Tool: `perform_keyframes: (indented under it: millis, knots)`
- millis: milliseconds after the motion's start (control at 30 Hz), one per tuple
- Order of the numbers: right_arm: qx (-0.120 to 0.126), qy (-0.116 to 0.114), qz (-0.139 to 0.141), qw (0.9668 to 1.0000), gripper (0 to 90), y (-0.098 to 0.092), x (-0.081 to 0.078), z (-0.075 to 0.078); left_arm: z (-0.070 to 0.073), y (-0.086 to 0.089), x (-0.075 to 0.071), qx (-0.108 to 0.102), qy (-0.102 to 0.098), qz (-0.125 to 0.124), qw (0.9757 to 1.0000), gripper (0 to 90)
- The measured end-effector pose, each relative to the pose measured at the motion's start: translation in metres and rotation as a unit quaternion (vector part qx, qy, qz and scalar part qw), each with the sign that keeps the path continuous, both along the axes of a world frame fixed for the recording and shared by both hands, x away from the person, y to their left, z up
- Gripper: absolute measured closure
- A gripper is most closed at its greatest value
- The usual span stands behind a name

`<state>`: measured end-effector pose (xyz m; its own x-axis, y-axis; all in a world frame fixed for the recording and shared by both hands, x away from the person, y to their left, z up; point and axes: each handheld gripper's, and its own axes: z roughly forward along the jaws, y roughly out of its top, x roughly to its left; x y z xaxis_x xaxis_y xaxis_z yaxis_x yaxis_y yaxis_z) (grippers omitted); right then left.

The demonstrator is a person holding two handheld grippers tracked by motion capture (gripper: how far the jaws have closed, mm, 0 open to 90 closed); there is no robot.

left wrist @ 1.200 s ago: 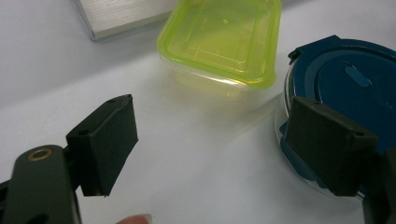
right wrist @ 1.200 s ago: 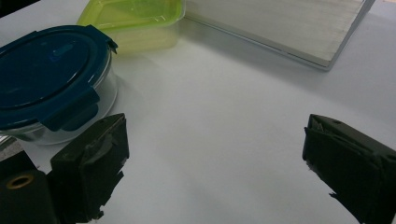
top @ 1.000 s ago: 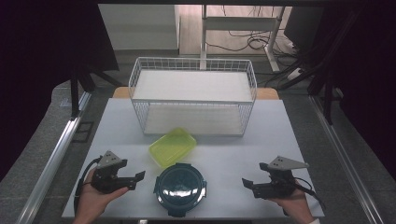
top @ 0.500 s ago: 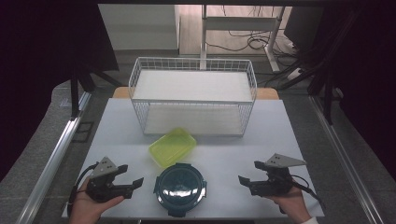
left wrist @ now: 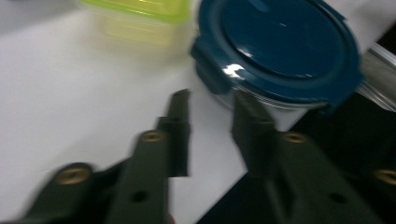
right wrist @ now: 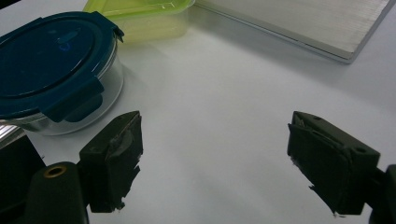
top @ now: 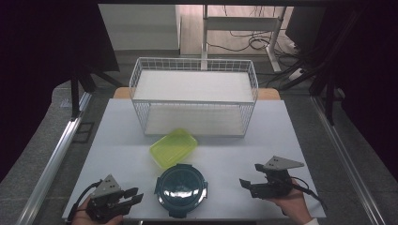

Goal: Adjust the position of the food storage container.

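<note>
- The round container with the dark blue clip lid sits at the near edge of the table, between the two grippers; a yellow-green box lies just behind it, and a wire basket stands farther back.
- The left gripper has just been closing — its jaws are narrowed to a small gap with nothing between them, pointing at the container's lid clip. If it pushes on like that, the tips could knock the container sideways instead of gripping it.
- The right gripper hangs on the container's other side, jaws spread wide and empty, a little apart from it. An uneven approach from the two sides could spin the container.
- The container seems to sit close to the table edge — the left gripper view is blurred, so this is hard to judge — and a shove toward the person could tip it off.
- A push away from the person would drive it into the yellow-green box.
</note>
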<state>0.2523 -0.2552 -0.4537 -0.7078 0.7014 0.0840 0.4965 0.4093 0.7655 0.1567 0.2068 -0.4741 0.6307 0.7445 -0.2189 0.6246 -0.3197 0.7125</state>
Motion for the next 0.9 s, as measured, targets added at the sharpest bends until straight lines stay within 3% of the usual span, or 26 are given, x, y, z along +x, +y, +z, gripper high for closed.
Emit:
perform_keyframes:
  millis: [133,300,767,900]
  knots:
    - [-0.002,0.000,0.001,1.0000,18.2,0.000,-0.001,0.000,-0.008,-0.008,-0.001,0.007,0.027,-0.028,0.9992,87.3]
    - [-0.005,0.003,0.000,1.0000,18.6,0.001,0.001,-0.002,-0.016,-0.018,0.001,0.015,0.044,-0.046,0.9979,89.9]
    - [-0.009,0.006,-0.004,0.9999,18.6,-0.001,0.001,-0.003,-0.023,-0.031,0.017,0.012,0.056,-0.067,0.9961,90.0]
    - [-0.009,0.006,-0.004,0.9999,18.7,-0.001,0.001,-0.003,-0.025,-0.033,0.020,0.021,0.059,-0.073,0.9954,90.0]
